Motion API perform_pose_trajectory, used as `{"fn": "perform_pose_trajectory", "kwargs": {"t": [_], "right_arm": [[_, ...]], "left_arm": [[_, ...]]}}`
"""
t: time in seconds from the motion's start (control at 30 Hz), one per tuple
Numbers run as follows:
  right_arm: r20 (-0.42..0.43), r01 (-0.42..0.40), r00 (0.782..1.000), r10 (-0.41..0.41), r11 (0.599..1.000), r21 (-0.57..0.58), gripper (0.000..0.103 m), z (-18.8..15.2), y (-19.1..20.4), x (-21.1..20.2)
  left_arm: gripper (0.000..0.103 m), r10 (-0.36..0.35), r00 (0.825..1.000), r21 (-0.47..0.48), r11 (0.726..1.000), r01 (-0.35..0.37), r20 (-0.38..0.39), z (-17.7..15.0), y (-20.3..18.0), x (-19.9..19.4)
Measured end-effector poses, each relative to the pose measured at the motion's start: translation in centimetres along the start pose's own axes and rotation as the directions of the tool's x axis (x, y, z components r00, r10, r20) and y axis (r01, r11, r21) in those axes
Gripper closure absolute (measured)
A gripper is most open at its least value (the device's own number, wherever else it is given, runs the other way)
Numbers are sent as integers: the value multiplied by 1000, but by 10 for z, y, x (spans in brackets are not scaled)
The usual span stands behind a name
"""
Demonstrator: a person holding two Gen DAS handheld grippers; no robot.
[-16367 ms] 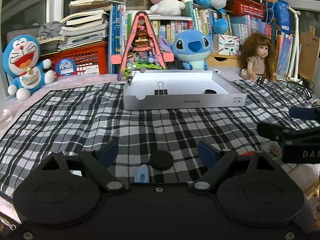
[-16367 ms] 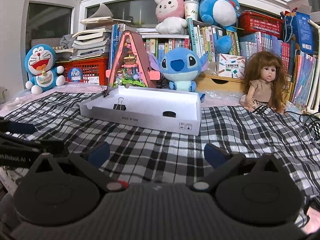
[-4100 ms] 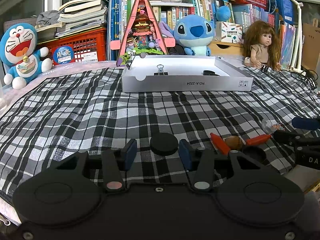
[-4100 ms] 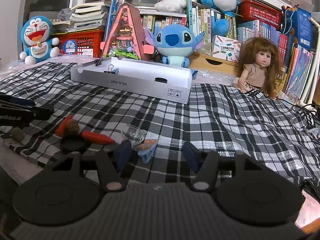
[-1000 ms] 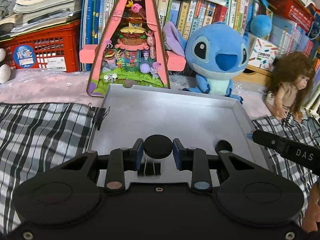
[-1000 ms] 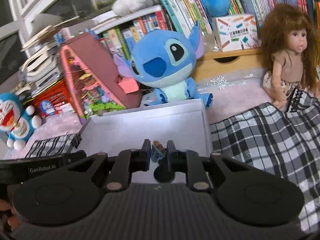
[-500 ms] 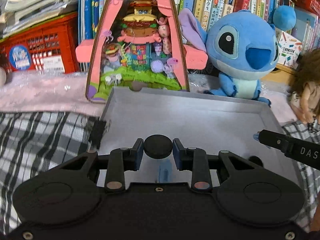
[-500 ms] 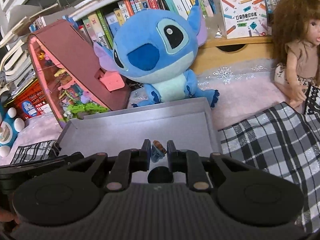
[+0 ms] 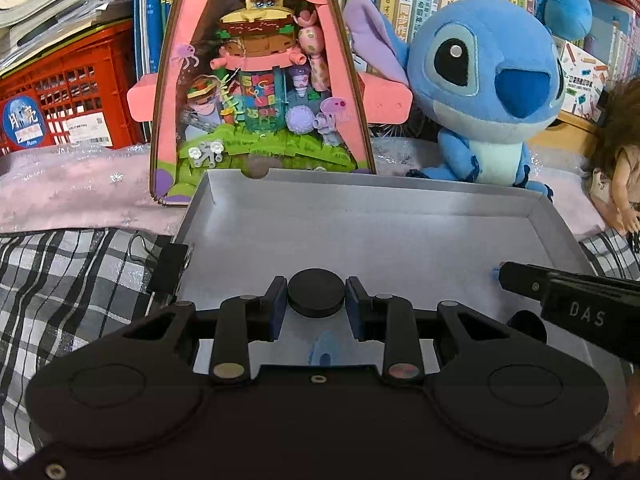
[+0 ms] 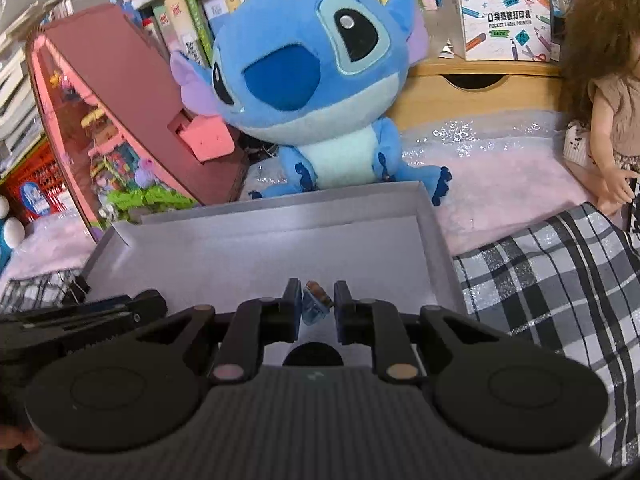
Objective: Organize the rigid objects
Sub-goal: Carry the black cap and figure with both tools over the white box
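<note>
Tray (image 9: 556, 236) floor mostly bare | left claw (image 9: 316, 304) grips black disc (image 9: 316, 298) | right claw (image 10: 317, 306) grips blue clip (image 10: 314, 306)

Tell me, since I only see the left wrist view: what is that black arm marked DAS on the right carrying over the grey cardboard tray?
Observer: That is the right gripper, shut on a small blue plastic clip with a brown top.
Operator: Is the clip inside the tray?
Observer: It hangs above the grey cardboard tray's floor, close to its right wall, not resting on it.
Operator: What stands right of the blue plush toy?
Observer: Beside the blue plush toy stands a light wooden drawer box with a half-round finger cut-out, and a white printed carton on top.
</note>
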State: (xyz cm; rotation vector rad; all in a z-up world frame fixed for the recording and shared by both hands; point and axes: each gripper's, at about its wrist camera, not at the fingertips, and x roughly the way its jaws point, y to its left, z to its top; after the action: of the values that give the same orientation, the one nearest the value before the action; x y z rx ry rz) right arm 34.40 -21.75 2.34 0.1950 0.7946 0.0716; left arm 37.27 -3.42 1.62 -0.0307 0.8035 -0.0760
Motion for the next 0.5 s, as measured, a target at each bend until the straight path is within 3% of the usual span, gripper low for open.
{"fn": "perform_pose_trajectory", "kwargs": {"t": [0.3, 0.5], "right_arm": [[-11, 2, 1000, -2, 1000, -10, 83, -5, -2, 4], [0, -8, 1000, 8, 1000, 20, 73, -6, -5, 3]], "left_arm": [[73, 1, 999, 31, 1000, -3, 39, -8, -4, -1], [61, -25, 999, 26, 999, 24, 34, -9, -6, -6]]}}
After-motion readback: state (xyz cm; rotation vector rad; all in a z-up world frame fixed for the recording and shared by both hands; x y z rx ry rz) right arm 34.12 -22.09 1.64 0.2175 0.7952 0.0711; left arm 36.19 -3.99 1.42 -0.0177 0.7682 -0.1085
